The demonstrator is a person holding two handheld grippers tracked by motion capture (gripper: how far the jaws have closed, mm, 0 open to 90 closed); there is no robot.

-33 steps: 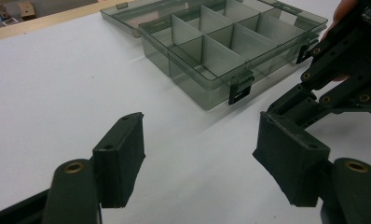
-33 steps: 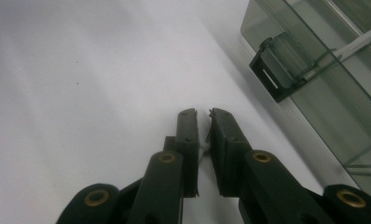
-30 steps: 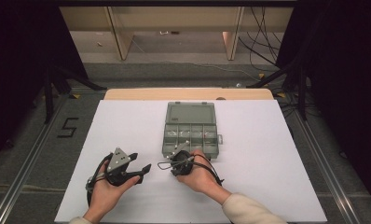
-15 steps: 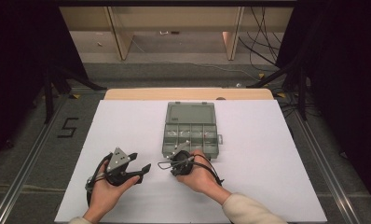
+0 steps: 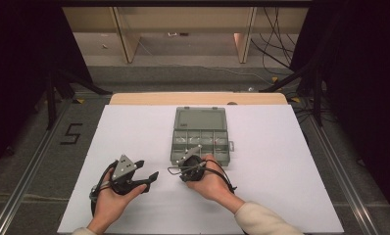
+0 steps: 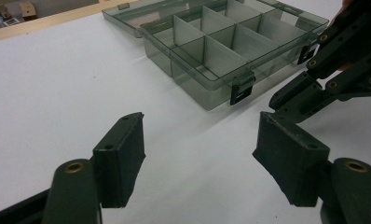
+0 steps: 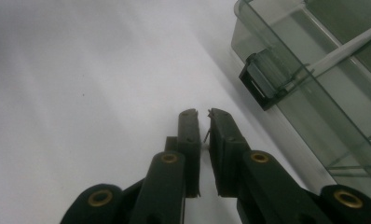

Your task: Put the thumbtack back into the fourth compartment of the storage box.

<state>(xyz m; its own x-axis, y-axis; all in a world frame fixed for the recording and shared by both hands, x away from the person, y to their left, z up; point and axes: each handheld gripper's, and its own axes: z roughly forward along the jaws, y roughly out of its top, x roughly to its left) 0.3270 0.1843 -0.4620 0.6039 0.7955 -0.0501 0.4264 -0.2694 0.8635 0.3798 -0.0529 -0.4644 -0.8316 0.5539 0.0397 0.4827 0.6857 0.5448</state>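
A left hand-held gripper [image 5: 149, 169] lay low over the white counter [image 5: 134, 132] with its two black jaws spread wide and nothing between them, aimed toward the box from the person's left. In the left gripper view only bare white surface lay between its pads.

To its right, just off the box's near left corner, the right hand-held gripper [image 7: 201, 114] had its jaws drawn almost together. A thin sliver [image 7: 205, 135], too small to identify, appeared pinched in the narrow slit between the pads.

Right of that again and farther from the person, the smoky-grey transparent plastic compartment box [image 5: 175, 147] sat open in the middle of the counter. Its lid was folded flat away from the person, its dividers were exposed, and a dark front latch [image 7: 256, 81] hung loose close to the right jaws.

By the look of it, the work stood at an early or middle stage. The box was already unlatched and opened, and a small item was seemingly in the grip beside it and not yet over any compartment. What the compartments held could not be made out. Placing the item, and closing the lid if that was meant, appeared to remain.
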